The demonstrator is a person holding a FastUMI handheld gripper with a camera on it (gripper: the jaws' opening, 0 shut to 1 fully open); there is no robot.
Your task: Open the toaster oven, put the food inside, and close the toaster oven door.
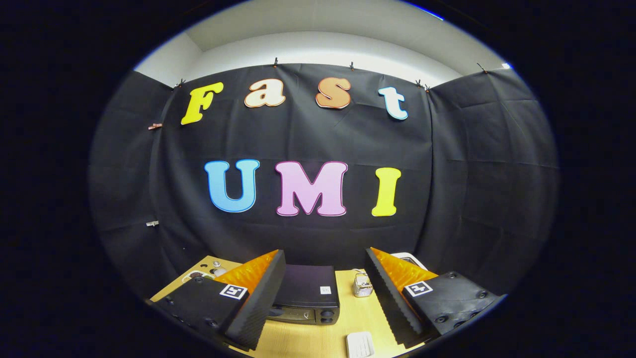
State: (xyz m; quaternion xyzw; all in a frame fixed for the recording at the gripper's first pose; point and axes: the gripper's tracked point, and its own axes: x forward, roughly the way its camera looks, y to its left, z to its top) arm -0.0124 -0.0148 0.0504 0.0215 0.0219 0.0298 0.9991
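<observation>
Tongs (323, 298) spread wide, empty, toaster oven (306, 294) on table (313, 340) beyond them

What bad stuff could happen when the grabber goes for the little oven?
The gripper is open, holding nothing, high above the toaster oven. Two possible slips:
1. Dropping down, a finger might hit the oven's top instead of its door.
2. The small wire basket beside the oven could get knocked over.

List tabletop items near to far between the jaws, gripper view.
White pad → toaster oven → small wire basket, all on the table; gripper open, jaws wide apart, holding nothing.
</observation>
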